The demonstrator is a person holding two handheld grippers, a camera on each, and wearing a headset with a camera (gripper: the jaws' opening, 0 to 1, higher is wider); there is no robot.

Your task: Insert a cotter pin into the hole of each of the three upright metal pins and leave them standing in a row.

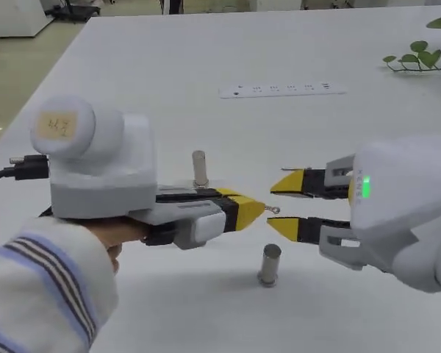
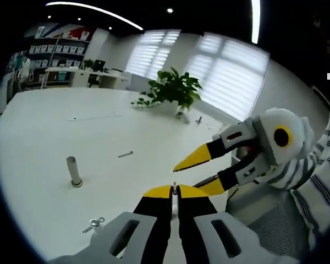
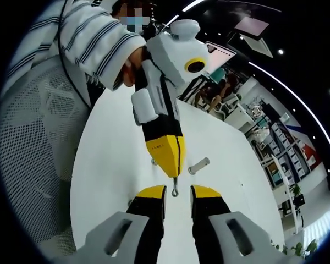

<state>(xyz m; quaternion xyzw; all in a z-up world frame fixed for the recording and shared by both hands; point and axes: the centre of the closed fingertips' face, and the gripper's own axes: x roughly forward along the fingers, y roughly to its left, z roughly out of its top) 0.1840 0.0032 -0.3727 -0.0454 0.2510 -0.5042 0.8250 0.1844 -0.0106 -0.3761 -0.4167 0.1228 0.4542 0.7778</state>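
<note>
Handover in mid-air: left tongs [image 1: 259,209] are clamped tight on a cotter pin [image 1: 273,210], pinching its legs so the looped head pokes out past the yellow tips. Right tongs [image 1: 271,207] gape wide, one jaw either side of that head, not touching it. My read is they're lined up to take the pin by the loop, which would leave the legs bare for threading. Just below, a metal pin [image 1: 270,265] stands upright on the table [image 1: 169,59], with nothing through it that I can make out. A second metal pin [image 1: 199,169] stands behind the left tongs. Spare cotter pins [image 2: 93,224] lie loose on the table in the left gripper view. Insertion looks not yet begun; the next move calls for a square re-grip so the thin pin doesn't twist.
</note>
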